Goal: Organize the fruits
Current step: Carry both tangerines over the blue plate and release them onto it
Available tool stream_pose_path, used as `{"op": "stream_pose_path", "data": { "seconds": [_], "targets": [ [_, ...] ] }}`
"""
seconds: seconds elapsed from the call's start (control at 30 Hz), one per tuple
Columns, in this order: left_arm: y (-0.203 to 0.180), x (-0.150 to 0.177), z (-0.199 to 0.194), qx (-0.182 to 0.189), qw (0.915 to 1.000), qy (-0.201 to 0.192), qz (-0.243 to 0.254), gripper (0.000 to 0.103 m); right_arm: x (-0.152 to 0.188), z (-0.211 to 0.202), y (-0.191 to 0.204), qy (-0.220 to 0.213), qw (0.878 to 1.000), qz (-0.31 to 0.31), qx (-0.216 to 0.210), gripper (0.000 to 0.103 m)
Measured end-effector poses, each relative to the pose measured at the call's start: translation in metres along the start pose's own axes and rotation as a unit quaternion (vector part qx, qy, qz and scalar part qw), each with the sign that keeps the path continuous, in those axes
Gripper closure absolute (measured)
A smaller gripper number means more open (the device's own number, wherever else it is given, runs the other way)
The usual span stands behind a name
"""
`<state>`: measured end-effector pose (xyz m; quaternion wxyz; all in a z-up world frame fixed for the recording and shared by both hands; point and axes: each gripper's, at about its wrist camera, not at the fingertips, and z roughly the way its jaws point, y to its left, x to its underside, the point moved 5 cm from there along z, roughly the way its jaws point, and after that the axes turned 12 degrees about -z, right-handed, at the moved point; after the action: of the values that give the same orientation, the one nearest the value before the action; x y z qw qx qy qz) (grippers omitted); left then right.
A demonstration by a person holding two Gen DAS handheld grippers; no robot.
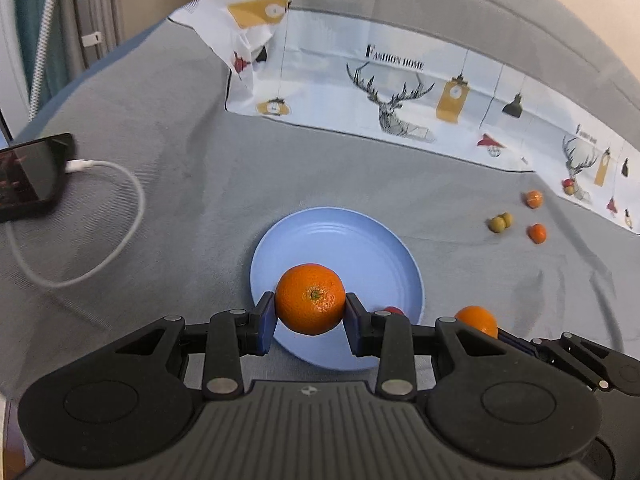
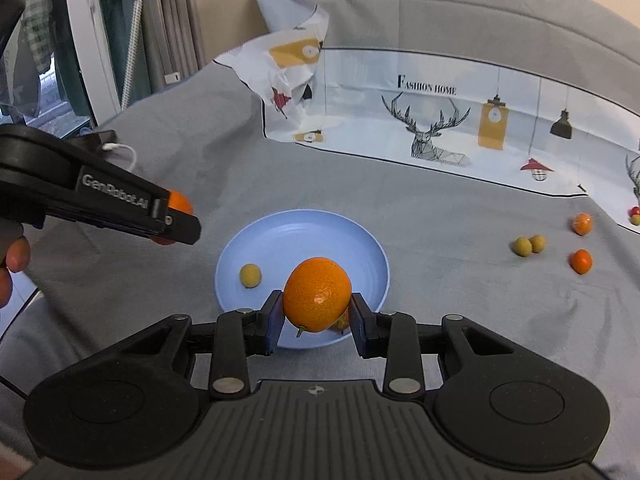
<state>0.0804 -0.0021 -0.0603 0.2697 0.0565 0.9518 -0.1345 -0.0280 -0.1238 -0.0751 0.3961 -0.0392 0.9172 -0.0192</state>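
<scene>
In the left wrist view my left gripper (image 1: 310, 316) is shut on an orange (image 1: 310, 298), held over the near part of a blue plate (image 1: 328, 240). The right wrist view has my right gripper (image 2: 318, 320) shut on a second orange (image 2: 318, 298) above the plate's (image 2: 300, 236) near rim. A small yellow-green fruit (image 2: 250, 275) lies on the plate, and a red fruit (image 2: 340, 325) shows partly behind the held orange. Each gripper appears in the other's view: right gripper (image 1: 494, 330), left gripper (image 2: 180, 220).
Loose on the grey cloth to the right lie two olive-green fruits (image 2: 528, 245) and two small oranges (image 2: 583, 224) (image 2: 581, 261). A printed deer cloth (image 2: 432, 128) lines the back. A phone (image 1: 28, 176) with a white cable (image 1: 120, 216) sits far left.
</scene>
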Motion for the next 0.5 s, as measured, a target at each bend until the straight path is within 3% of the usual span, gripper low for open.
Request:
{"op": "stream_pose_path", "data": {
  "seconds": [0.5],
  "targets": [
    [0.004,-0.01,0.112,-0.049,0.9967,0.055,0.034,0.064,0.002,0.104,-0.011,0.054,0.998,-0.021,-0.01,0.067]
  ]
}}
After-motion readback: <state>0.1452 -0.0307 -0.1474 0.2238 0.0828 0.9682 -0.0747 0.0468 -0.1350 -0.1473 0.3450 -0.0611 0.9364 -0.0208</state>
